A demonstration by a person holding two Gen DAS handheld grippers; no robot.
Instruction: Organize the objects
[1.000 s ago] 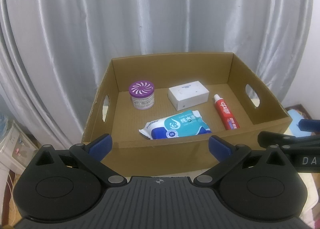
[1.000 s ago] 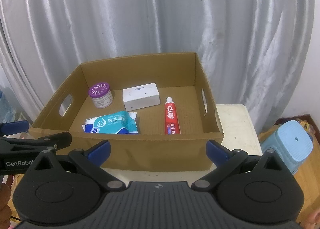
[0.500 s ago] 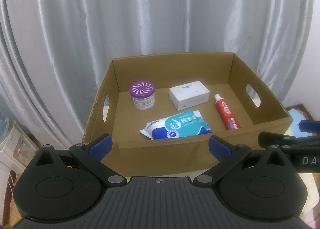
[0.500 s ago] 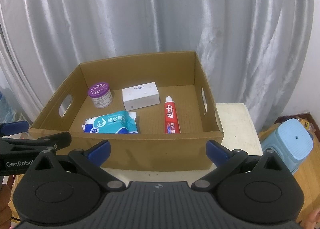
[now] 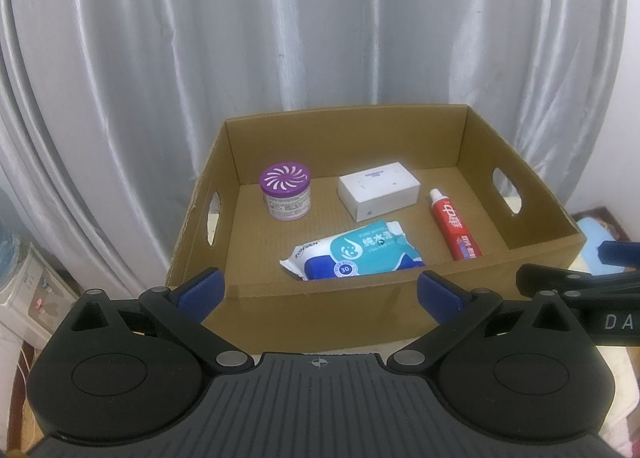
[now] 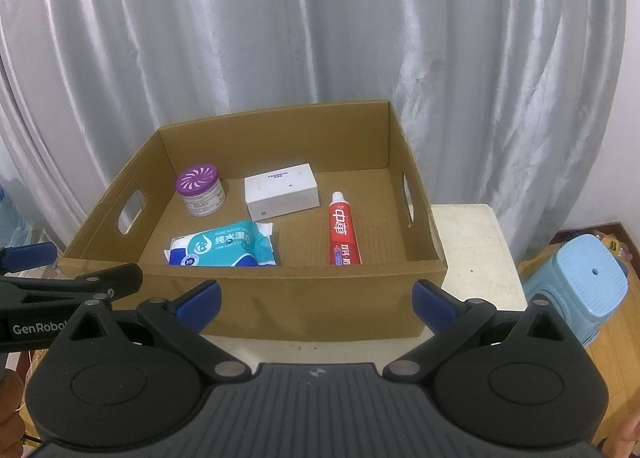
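Cardboard box [image 6: 328,298], open-topped and corrugated with oval handle cut-outs in its side walls, sits on a pale, speckled tabletop [image 6: 476,246] before a pleated silver-grey curtain [image 6: 280,38]. Four items lie on the box floor, none touching. A soft teal-and-blue wet-wipes pack [image 6: 224,245] lies flat at 6 o'clock, near the front wall. A rectangular white carton [image 6: 282,190] rests at 12 o'clock. A short cylindrical jar [image 6: 200,190] with a purple swirl-patterned lid stands upright at 10 o'clock. A red toothpaste tube [image 6: 343,236] with a white cap lies at 3 o'clock, cap toward the back wall.

Both tools hover outside the front wall, empty. The left gripper [image 5: 320,290] has its blue-padded fingers spread wide; the right gripper [image 6: 316,298] is likewise parted, nothing between its pads. A ribbed light-blue plastic stool [image 6: 580,290] stands on the wooden floor at the right view's 4 o'clock.
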